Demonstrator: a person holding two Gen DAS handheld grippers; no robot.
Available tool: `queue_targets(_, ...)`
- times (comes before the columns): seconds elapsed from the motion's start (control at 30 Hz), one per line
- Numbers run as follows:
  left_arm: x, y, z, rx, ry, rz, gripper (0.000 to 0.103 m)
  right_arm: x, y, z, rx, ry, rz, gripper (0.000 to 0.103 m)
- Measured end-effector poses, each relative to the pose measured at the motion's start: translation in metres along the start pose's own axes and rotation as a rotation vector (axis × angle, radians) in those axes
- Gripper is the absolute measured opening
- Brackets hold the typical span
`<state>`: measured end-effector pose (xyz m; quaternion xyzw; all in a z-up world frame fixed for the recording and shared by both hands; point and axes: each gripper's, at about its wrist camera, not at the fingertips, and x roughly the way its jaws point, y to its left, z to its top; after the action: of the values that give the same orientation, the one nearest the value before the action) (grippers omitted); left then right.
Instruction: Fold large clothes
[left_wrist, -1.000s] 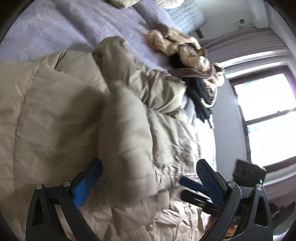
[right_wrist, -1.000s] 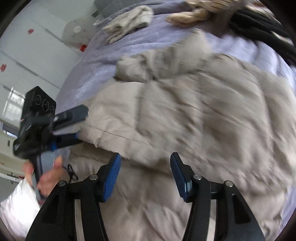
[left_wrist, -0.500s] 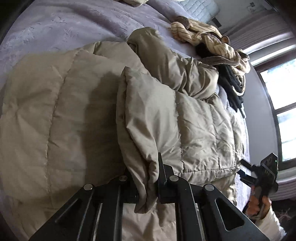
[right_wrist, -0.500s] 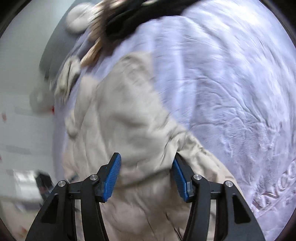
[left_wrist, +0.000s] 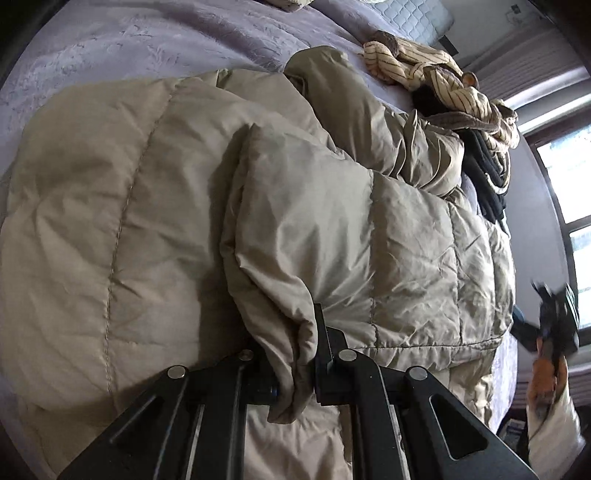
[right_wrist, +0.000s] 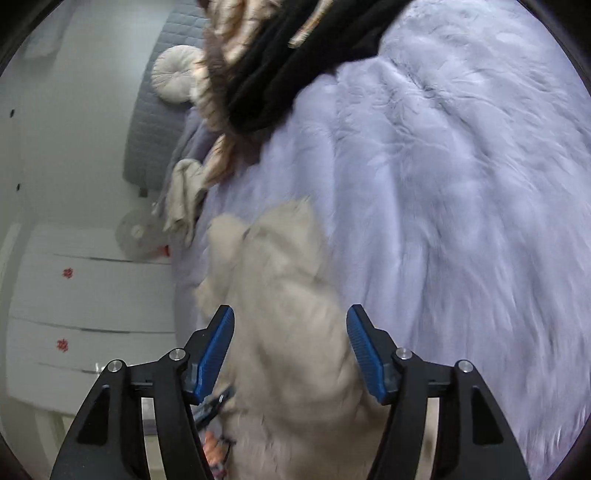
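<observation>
A beige puffer jacket lies spread on the lilac bedspread, with one panel folded over the rest. My left gripper is shut on the near edge of that folded panel; cloth bulges out between its black fingers. In the left wrist view my right gripper shows blurred at the jacket's far right edge, held by a hand. In the right wrist view the right gripper hangs over a blurred part of the jacket. Its jaws are opening, and the blue pads stand clear of the cloth.
A heap of striped and black clothes lies beyond the jacket, also in the right wrist view as the dark heap. A window is at right. White drawers, a round cushion and a grey headboard stand beside the bed.
My left gripper closed on the jacket's folded edge and sank a little. My right gripper swung away across the bed, rolled, and its jaws spread wider.
</observation>
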<state>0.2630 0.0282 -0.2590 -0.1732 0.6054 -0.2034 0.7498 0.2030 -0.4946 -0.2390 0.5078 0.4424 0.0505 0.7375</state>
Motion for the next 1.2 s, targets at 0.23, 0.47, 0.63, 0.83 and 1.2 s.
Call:
queue_targets(0.23, 0.001, -0.001, 0.0, 0.012, 0.007, 0.034, 0.014, 0.057, 0.021, 0.025, -0.041, 0.062, 0.076, 0.015)
queue_targets(0.47, 0.01, -0.013, 0.002, 0.005, 0.005, 0.049, 0.014, 0.058, 0.032, 0.047, -0.243, 0.025, -0.181, 0.01)
queue_targets(0.63, 0.014, -0.021, 0.002, 0.018, 0.005, 0.082, 0.014, 0.036, 0.002, 0.052, -0.132, -0.068, -0.263, 0.009)
queue_targets(0.83, 0.013, -0.019, 0.002, 0.011, 0.002, 0.085, 0.014, -0.005, 0.052, -0.002, -0.316, -0.102, -0.25, 0.009)
queue_targets(1.2, -0.048, -0.033, 0.0, 0.11, -0.07, 0.232, 0.022, 0.035, 0.029, -0.061, -0.403, 0.074, -0.361, 0.002)
